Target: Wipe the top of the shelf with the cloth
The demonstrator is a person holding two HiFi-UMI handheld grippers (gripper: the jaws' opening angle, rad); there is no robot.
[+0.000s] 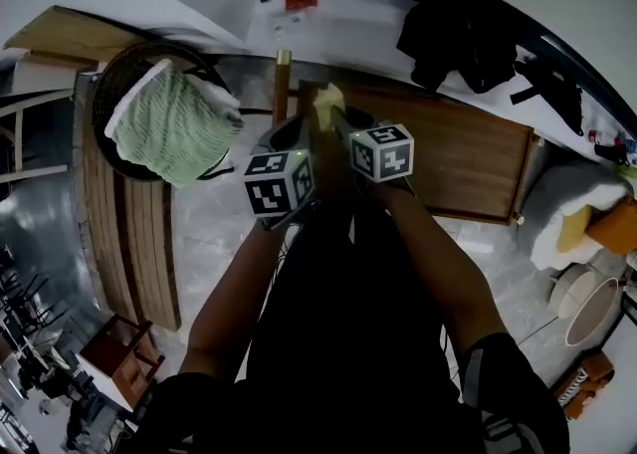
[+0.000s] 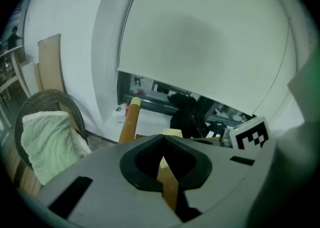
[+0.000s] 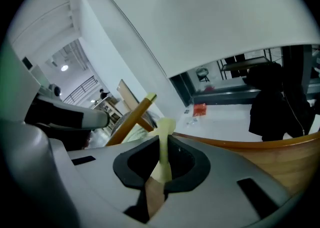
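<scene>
A small pale yellow cloth (image 1: 328, 102) is bunched between my two grippers, which meet above the near left corner of the brown wooden shelf top (image 1: 468, 153). My right gripper (image 3: 162, 139) is shut on the cloth (image 3: 163, 147), which runs up through its jaws. My left gripper (image 2: 163, 137) is shut too; a fold of the cloth (image 2: 172, 132) peeks just past its tip and a sliver shows through its jaw opening. In the head view the left gripper (image 1: 299, 131) and the right gripper (image 1: 343, 128) sit side by side, marker cubes almost touching.
A dark wicker basket (image 1: 114, 79) with a light green knitted towel (image 1: 174, 123) stands to the left on a slatted wooden bench (image 1: 129, 233). A wooden pole (image 1: 283, 84) rises beside the shelf. Dark clothing (image 1: 463, 39) lies behind it, cushions (image 1: 577, 213) to the right.
</scene>
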